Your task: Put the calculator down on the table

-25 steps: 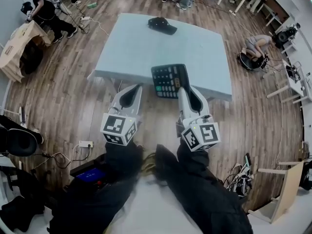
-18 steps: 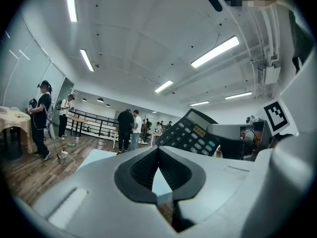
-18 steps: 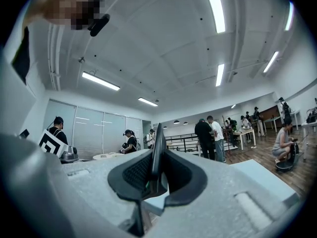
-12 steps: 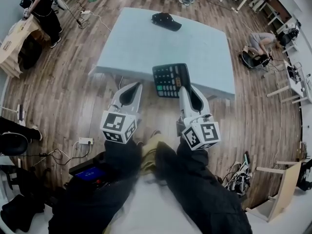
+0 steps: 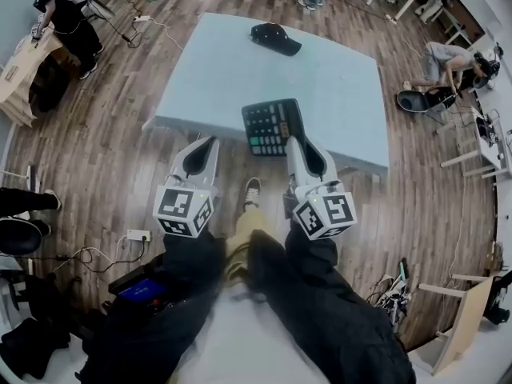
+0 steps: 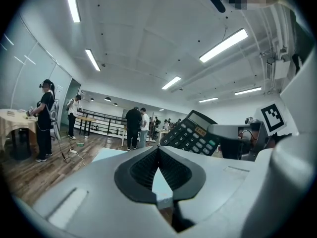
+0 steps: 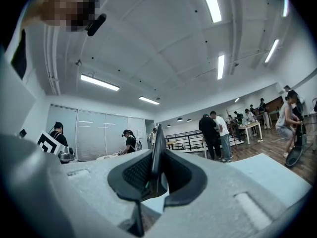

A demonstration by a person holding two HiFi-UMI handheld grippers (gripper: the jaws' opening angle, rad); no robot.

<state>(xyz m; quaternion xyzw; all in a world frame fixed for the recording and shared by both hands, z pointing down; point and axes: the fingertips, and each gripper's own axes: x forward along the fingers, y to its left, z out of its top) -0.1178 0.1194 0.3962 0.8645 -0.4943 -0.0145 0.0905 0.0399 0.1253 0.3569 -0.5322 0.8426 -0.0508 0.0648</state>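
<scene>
Protruding forward from the grasping right claw [image 5: 294,142], the calculator [image 5: 270,125] hangs near the clenched left claw [image 5: 209,142].

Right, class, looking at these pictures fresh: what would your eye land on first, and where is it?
The black calculator, gripped by one edge in the right gripper, is held over the near edge of the pale blue table. A black cap lies at the table's far side, and the left gripper is shut and empty.

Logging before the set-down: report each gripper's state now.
Left gripper: closed, empty.
Right gripper: closed on the calculator.
</scene>
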